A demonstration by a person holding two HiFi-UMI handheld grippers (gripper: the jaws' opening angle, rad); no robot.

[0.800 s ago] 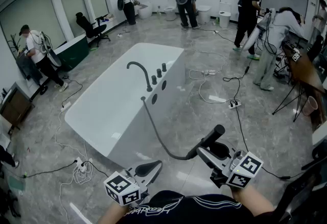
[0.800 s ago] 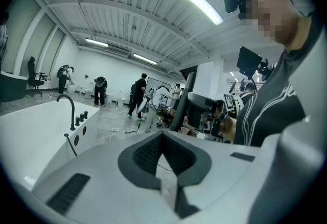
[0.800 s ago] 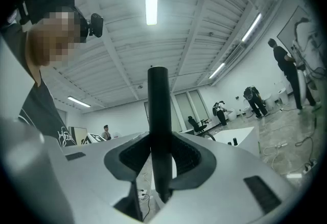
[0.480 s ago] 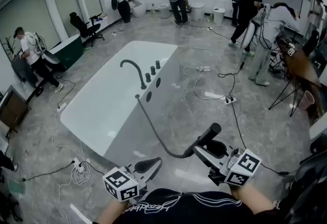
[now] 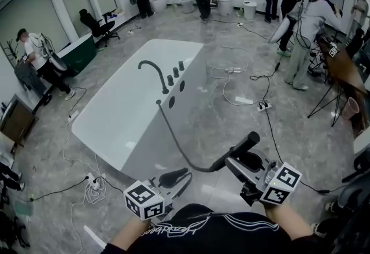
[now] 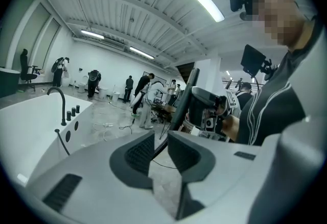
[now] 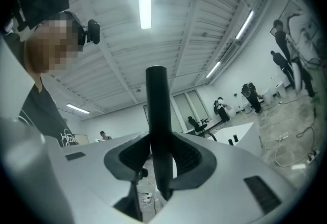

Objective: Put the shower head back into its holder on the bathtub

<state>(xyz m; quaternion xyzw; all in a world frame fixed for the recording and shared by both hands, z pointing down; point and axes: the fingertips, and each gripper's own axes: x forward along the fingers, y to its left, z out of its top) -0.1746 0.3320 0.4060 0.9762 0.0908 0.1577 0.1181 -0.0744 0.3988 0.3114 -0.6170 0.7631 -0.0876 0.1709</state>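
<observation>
My right tongs (image 7: 162,160) pinch the black shower head (image 7: 156,110) by its handle, and the wand sticks up past the pads. It hangs over the grey floor (image 5: 231,114), well apart from the white bathtub (image 5: 144,148). Its hose (image 5: 165,125) sags from the handle and climbs to the tub's rim, near the curved faucet (image 5: 154,71). My left tongs (image 6: 161,149) stand slightly spread with nothing between them, low beside the right ones.
</observation>
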